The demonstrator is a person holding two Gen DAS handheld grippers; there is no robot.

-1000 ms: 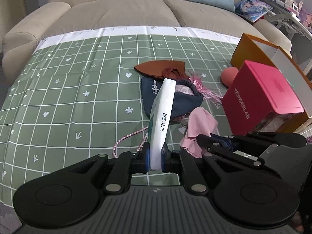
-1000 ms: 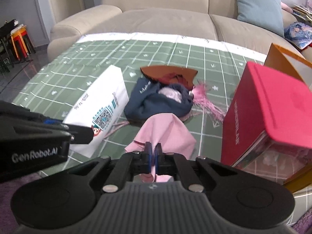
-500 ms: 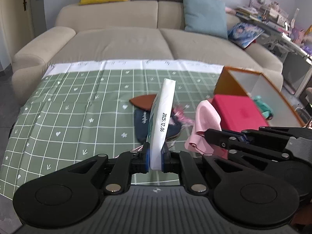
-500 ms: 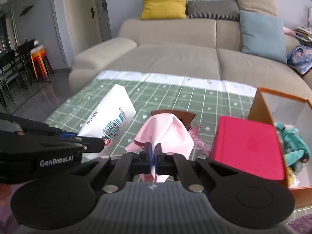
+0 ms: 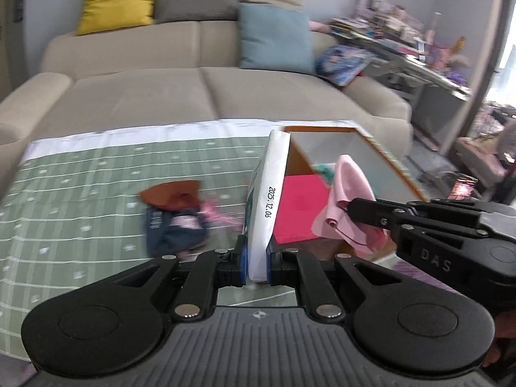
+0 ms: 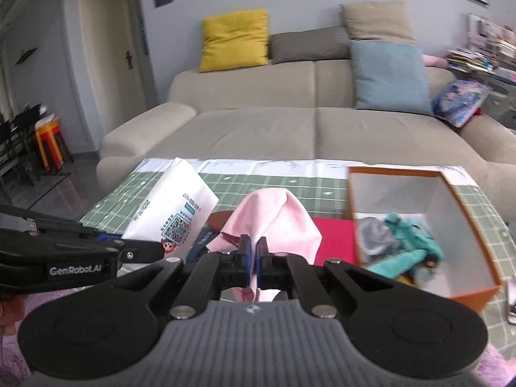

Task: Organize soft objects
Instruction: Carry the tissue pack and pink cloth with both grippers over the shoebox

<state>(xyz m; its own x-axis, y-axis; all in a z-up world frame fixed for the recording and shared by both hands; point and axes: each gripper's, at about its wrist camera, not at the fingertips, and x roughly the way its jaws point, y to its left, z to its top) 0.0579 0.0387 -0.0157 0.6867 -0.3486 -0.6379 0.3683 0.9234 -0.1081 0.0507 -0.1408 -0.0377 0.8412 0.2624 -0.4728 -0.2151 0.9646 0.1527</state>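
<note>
Left claw (image 5: 257,262) is clamped on a white plastic tissue pack (image 5: 269,193), right claw (image 6: 253,266) pinching a soft pink cloth (image 6: 274,219), both above the green-checked surface (image 5: 80,187).

Dark blue and rust cloth heap (image 5: 175,214) smeared by motion blur, red box (image 6: 335,242) mostly hidden behind pink cloth (image 6: 274,222), teal soft things in orange box (image 6: 464,193) blurred, shelf clutter (image 5: 387,29) too fuzzy to identify
</note>
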